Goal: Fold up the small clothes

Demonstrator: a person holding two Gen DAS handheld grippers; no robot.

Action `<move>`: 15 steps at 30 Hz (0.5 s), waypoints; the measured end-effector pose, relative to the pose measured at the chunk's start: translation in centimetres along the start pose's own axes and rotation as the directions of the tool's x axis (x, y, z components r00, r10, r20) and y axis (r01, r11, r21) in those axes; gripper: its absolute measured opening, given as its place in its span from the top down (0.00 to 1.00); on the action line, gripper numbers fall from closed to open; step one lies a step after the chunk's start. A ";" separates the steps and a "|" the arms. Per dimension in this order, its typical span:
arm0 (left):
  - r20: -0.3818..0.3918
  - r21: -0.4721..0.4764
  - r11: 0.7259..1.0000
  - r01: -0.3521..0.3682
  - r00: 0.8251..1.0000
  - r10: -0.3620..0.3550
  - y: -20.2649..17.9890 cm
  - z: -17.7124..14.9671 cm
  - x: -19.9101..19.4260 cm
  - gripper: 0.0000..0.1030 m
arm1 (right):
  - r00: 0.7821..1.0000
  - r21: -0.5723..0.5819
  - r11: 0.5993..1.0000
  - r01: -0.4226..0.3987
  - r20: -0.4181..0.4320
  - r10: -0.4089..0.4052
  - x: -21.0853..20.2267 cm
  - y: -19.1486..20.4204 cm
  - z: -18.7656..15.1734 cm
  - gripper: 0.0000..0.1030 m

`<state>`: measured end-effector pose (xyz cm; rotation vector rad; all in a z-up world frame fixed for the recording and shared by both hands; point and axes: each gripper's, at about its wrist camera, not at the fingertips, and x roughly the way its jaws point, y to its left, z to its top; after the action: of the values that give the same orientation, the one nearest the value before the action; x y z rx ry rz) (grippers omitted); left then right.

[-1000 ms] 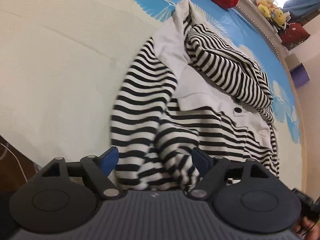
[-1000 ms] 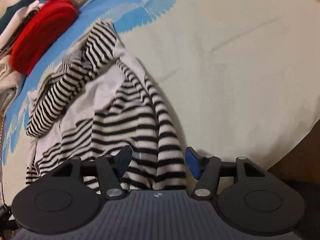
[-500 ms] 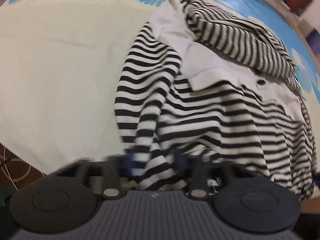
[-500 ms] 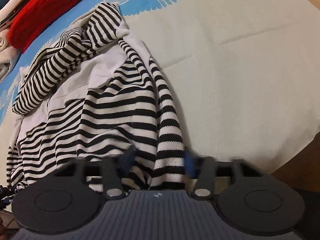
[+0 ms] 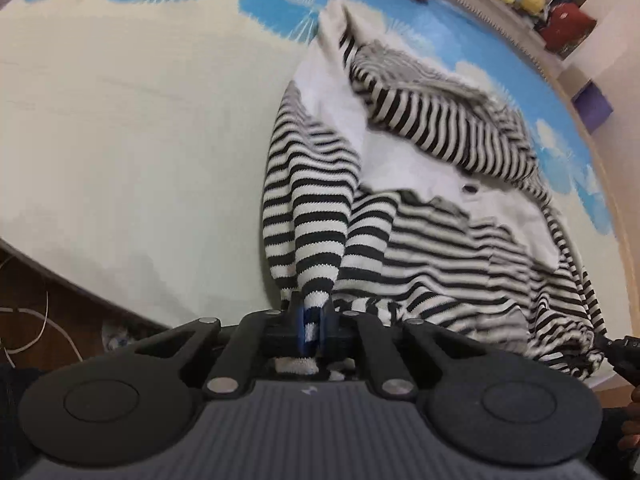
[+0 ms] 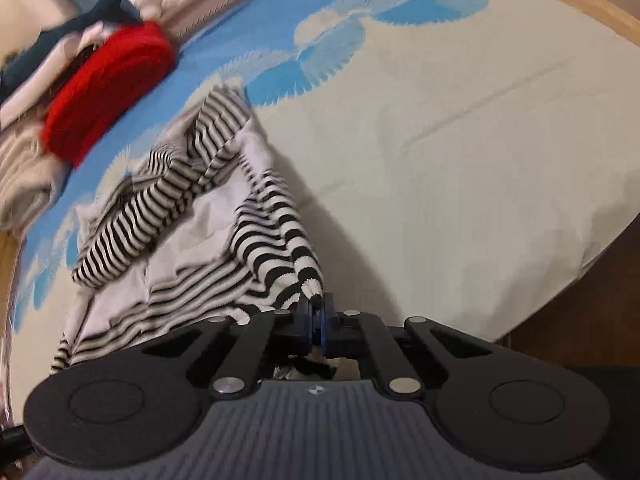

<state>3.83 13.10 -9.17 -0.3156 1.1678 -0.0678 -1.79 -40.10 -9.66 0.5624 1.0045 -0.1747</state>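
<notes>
One black-and-white striped knit top with white panels [image 5: 420, 208], crumpled on cream bed sheet with blue fan print [image 5: 132, 128]. Two tools: left tool [image 5: 312, 322] closing, pinching hem; right tool [image 6: 316, 320] pinching hem. One red knit bundle [image 6: 108, 92] at bed's far edge.

My left gripper [image 5: 313, 325] is closing, pads pinching the hem of the striped sweater [image 5: 400, 216] spread on the cream-and-blue bedcover [image 5: 132, 140]
</notes>
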 end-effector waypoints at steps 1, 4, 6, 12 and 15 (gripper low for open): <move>-0.018 -0.018 1.000 -0.002 1.000 0.002 0.3 0.2 0.5 0.84 | 1.000 -0.008 1.000 0.007 -0.028 -0.007 0.8 0.0 -0.1 0.97; -0.063 -0.087 0.996 -0.023 0.998 0.018 1.0 0.5 1.8 0.54 | 0.996 0.023 0.999 0.034 -0.086 -0.032 2.9 0.0 -0.2 0.91; -0.079 -0.105 0.994 -0.021 0.997 0.013 1.0 0.8 2.3 0.45 | 0.994 0.036 0.998 0.050 -0.095 -0.046 3.7 0.2 0.1 0.84; -0.098 -0.115 0.992 -0.059 0.994 0.048 0.8 0.8 3.7 0.38 | 0.993 -0.001 0.998 0.069 -0.099 -0.069 5.1 1.5 0.2 0.44; -0.118 -0.117 0.990 -0.082 0.991 0.068 1.0 0.5 4.4 0.38 | 0.989 -0.017 0.996 0.086 -0.122 -0.087 5.9 1.5 -0.3 0.44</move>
<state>5.88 13.18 -13.16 -0.3789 1.2989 0.0522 1.73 -38.05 -14.13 0.5239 1.1499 -0.2133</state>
